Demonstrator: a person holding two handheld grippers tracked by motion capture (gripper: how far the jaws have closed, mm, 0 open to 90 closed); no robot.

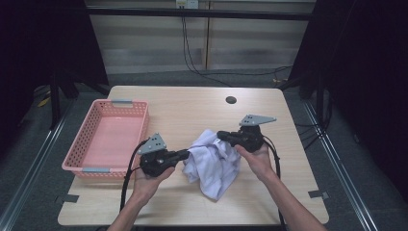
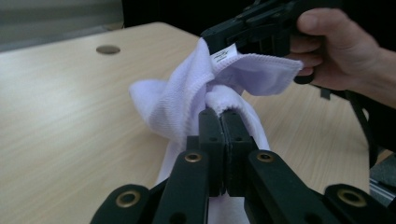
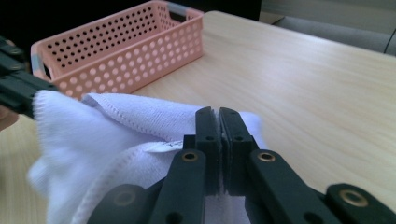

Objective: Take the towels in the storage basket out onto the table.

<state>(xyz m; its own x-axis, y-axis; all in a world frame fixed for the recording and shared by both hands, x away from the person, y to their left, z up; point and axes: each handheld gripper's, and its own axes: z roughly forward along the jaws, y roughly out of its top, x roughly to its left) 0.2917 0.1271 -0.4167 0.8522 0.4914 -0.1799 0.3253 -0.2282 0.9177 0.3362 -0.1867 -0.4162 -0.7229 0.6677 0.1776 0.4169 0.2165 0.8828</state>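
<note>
The white cloth (image 1: 213, 162) hangs crumpled at the centre of the high view, just below the middle of the frame, its lower folds on the wooden table (image 1: 192, 108). The left gripper (image 1: 186, 154) comes in from the left and pinches its left edge — in the left gripper view the two black jaws are pressed together on a fold of cloth (image 2: 187, 100). The right gripper (image 1: 221, 135) bites the upper right corner, beside a small sewn label (image 2: 222, 52); in the right gripper view its jaws are likewise closed tight on the cloth (image 3: 116, 140). Each gripper sits in a hand — left hand (image 1: 149, 179), right hand (image 1: 260, 161). A pink perforated basket (image 1: 86, 139) stands at the left of the high view, apart from the cloth.
</note>
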